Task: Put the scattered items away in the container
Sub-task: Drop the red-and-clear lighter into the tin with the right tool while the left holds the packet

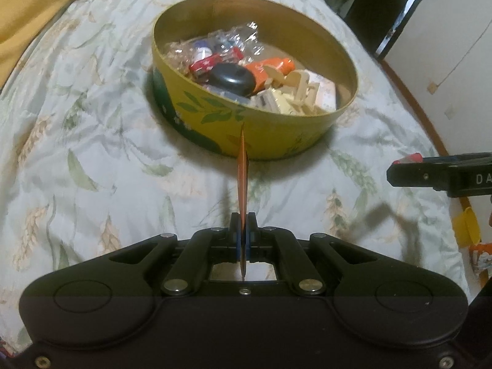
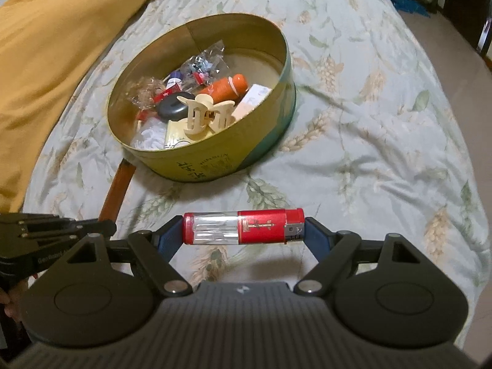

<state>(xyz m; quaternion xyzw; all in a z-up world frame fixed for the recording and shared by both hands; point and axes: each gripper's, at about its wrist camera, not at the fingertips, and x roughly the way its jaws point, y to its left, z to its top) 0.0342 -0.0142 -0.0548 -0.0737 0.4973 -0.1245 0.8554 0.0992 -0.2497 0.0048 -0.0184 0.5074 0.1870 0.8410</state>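
A round yellow-green tin (image 1: 215, 123) sits on the bed, holding several small items: an orange tube, a black disc, a cream hair claw, wrapped sweets. In the right wrist view the tin (image 2: 215, 160) lies ahead and left. My left gripper (image 1: 243, 227) is shut on a thin orange-brown card (image 1: 243, 169), held edge-on just short of the tin's near wall. My right gripper (image 2: 243, 230) is shut on a red and clear lighter (image 2: 243, 227), held crosswise by its ends, above the bedspread in front of the tin. The right gripper's finger (image 1: 430, 175) shows at the right of the left wrist view.
A pale floral bedspread (image 2: 369, 123) covers the bed. A yellow blanket (image 2: 46, 61) lies at the left. The bed's wooden edge and a white wall (image 1: 446, 61) are at the right, with a yellow object (image 1: 467, 227) on the floor.
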